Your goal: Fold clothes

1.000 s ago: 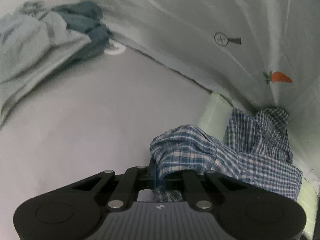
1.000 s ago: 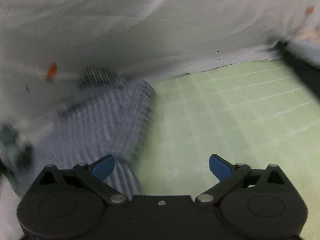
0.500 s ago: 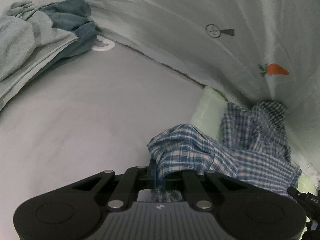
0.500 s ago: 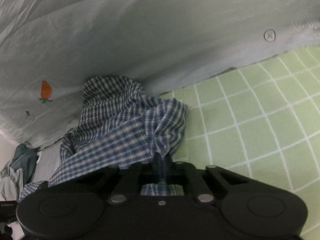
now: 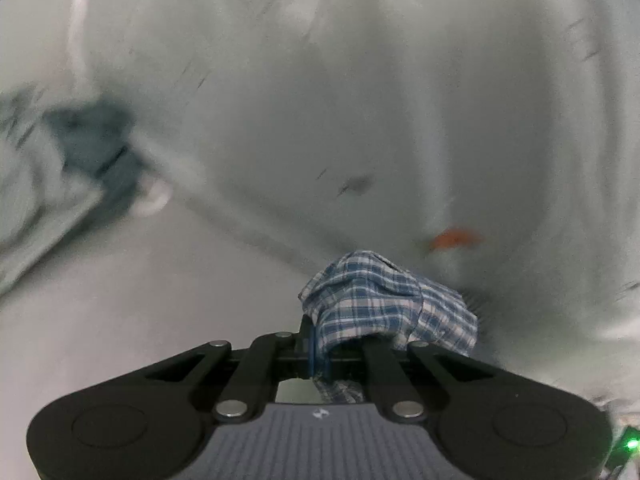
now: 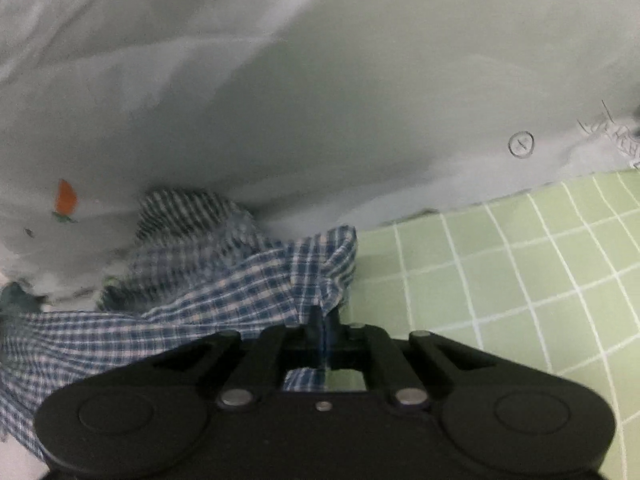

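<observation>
A blue and white plaid garment (image 5: pixel 384 300) bunches over my left gripper (image 5: pixel 318 346), which is shut on one edge of it and holds it above a pale grey surface. In the right wrist view the same plaid garment (image 6: pixel 224 280) stretches to the left. My right gripper (image 6: pixel 323 334) is shut on another edge of it, above a green checked sheet (image 6: pixel 520 280).
A white cloth backdrop (image 6: pixel 320 80) with an orange carrot print (image 6: pixel 66 196) hangs behind. A blurred pile of grey and dark teal clothes (image 5: pixel 80 160) lies at the far left in the left wrist view.
The right gripper went from open to shut on the plaid garment. Both grippers have since lifted it, and the left view has swung upward with motion blur.
</observation>
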A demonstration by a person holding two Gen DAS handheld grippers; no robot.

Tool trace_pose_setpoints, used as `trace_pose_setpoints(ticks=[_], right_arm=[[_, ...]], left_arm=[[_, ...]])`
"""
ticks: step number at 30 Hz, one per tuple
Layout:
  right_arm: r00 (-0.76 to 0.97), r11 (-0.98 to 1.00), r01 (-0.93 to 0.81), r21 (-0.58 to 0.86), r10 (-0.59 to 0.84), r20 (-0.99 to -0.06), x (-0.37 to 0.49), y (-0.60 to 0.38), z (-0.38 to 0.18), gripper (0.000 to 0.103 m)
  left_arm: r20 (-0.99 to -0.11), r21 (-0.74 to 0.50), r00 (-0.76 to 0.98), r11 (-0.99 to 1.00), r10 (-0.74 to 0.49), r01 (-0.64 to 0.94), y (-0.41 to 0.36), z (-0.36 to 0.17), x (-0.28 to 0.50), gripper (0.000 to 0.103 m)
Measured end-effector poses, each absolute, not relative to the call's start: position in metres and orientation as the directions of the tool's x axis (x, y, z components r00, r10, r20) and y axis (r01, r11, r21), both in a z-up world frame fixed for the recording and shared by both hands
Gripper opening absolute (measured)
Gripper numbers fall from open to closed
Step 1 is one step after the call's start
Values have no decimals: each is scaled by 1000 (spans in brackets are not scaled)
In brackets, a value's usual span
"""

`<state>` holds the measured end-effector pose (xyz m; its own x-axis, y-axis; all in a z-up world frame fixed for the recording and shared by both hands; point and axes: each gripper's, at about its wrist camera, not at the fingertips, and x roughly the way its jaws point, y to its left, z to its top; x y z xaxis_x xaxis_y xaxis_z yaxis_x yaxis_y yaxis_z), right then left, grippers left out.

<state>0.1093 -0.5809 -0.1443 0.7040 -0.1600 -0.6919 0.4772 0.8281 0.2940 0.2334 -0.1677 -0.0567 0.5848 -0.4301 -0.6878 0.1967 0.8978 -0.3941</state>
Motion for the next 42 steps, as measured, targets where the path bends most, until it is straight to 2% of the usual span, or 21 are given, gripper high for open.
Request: trace_pose_setpoints(ticks=[2,3,5,6,8,10,15,24,28,32,34,37,39,40,41,42], right_arm=[[690,847,470,249,-177,-702,108,-576,-144,3],[681,855,470,219,-194,-706,108,-573,-142,8],[656,867,479,135,-251,-711,106,-566,-137,38],[640,871,485,78,-293,-711,104,-562,-133,57],[642,875,483,29,-331,-692,94,-558,-126,62],[637,869,495,17,-349,-687,80,-556,-121,85],[608,867,499,-9,-357,-709,47,-538,-121,86],[563,849,525,53,-301,-770,19,-504,-140,87],[560,854,516,56,-287,-777,20,-499,-140,87],[553,852,521,55,-288,-782,24,-497,-139,92],[549,850,525,46,-297,-781,24,-495,-138,99],[546,853,521,36,-300,-782,24,-492,-138,101],[545,852,522,36,-301,-783,23,-490,-139,103],[544,850,526,37,-302,-783,22,-490,-139,103],[543,847,530,39,-304,-783,21,-489,-139,103],[542,845,533,40,-305,-783,21,-488,-139,103]], left_arm=[[-754,-376,532,918,-384,130,-162,-85,238,5],[-786,-373,497,923,-367,92,-157,-99,240,6],[-829,-370,443,929,-341,22,-148,-118,241,14],[-841,-359,435,933,-322,-3,-144,-123,239,16],[-843,-346,443,938,-305,-11,-138,-123,234,30],[-841,-328,461,944,-284,-17,-133,-119,230,42],[-817,-351,503,935,-281,-48,-117,-109,225,55],[-858,-346,479,898,-185,-273,-81,-120,217,56],[-859,-355,475,892,-192,-281,-68,-124,217,57],[-861,-331,472,912,-188,-241,-77,-126,220,70],[-859,-325,474,921,-192,-215,-82,-127,224,71],[-860,-287,482,941,-170,-180,-92,-127,227,71],[-860,-257,487,953,-151,-158,-98,-127,228,68],[-861,-234,490,961,-136,-144,-101,-127,228,54],[-862,-210,493,969,-119,-133,-104,-127,228,33],[-862,-196,494,973,-111,-124,-106,-127,227,23]])
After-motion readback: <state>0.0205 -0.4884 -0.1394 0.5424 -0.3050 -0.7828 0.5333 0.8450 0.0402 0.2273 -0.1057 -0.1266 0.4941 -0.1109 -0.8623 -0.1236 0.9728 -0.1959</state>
